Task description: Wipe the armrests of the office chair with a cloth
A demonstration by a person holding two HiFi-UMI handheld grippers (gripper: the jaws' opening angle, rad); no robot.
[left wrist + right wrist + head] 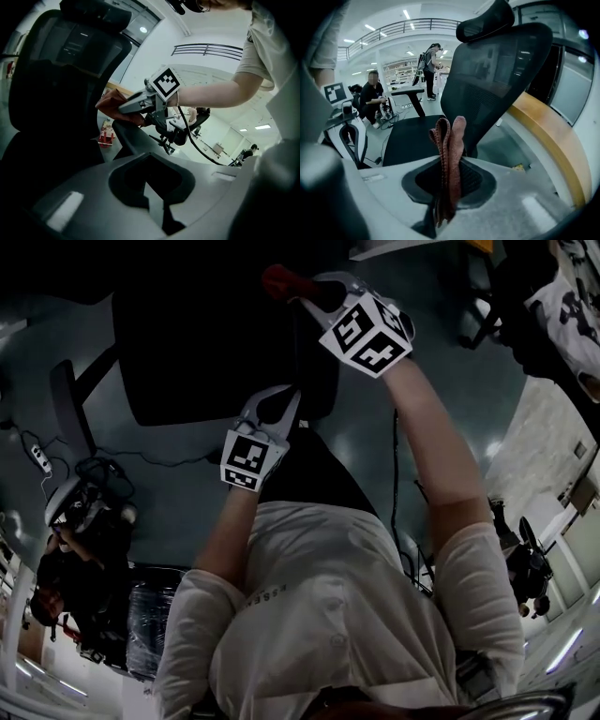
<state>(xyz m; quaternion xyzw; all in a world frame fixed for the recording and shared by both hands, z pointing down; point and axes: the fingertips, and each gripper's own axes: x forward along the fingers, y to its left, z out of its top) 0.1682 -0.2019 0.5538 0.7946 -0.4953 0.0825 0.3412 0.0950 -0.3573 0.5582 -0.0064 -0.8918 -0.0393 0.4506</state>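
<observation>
1. armrest [130, 137] on one side of the office chair [65, 70] is the one in hand. in the left gripper view it runs as a dark curved bar from the middle of the frame up toward the chair back. the red cloth [111, 105] sits at its far end, touching it as far as i can tell.
2. the right gripper [123, 108] has its jaws clamped on the cloth. its own view shows the folded cloth [449, 150] standing up out of the pinch in the lower middle of the frame, with the seat [412, 136] and the mesh back [501, 79] behind it.
3. the left gripper [274, 404] hangs in the middle of the head view by the seat's edge. its jaws are pressed together with nothing between them, and it touches nothing.
4. i'd say the wipe of this armrest is only at its start. the other armrest [64, 399], at the left of the head view, looks untouched.
5. next move, by my guess: press the cloth flat on the pad and draw it along the full length, then cross to the other side.
6. no brand or label can be read anywhere. i see only the black-and-white square markers [166, 82] on the gripper cubes, and a line of print on the person's shirt [267, 594] too small to make out.
</observation>
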